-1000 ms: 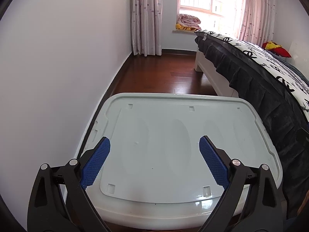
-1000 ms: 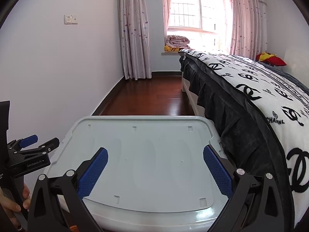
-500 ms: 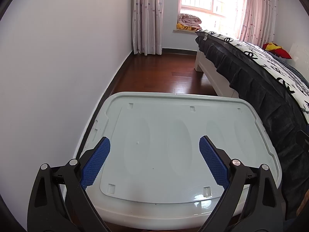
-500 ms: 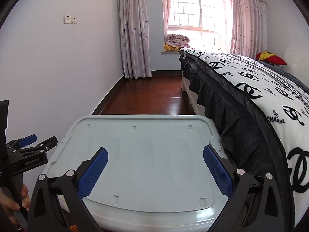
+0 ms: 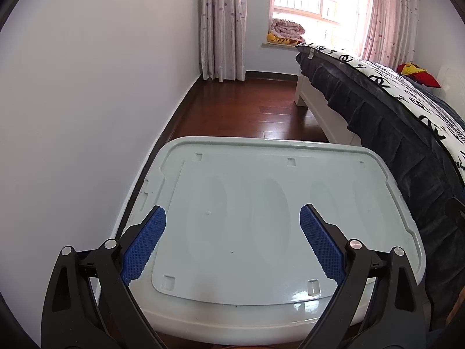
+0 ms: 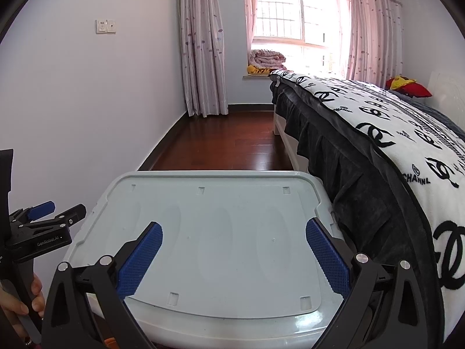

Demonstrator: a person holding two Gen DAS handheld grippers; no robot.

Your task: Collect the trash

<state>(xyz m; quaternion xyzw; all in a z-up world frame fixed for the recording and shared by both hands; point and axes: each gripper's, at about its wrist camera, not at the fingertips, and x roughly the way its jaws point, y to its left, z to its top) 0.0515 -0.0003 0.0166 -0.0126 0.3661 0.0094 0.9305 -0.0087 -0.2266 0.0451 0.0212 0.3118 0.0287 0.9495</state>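
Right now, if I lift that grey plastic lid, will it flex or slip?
The lid looks thin and broad, so it probably bows when lifted by one edge. Its glossy surface, showing glare near the front, may slide between the pads. Likely light for its size.

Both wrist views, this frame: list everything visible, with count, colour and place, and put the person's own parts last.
storage box lid: one, pale grey, closed, directly below both grippers, between wall and bed
bed: one, white-and-black logo blanket over dark grey skirt, right side
red and yellow cushion: one, far end of bed
folded quilt: one, pink, on the windowsill
curtains: two, pink patterned, flanking the window
wall sockets: two, white, left wall
floor: dark red wood
trash: none visible
left gripper: black, blue pads, open, empty
right gripper: same, open, empty
hand: one, gripping the left handle
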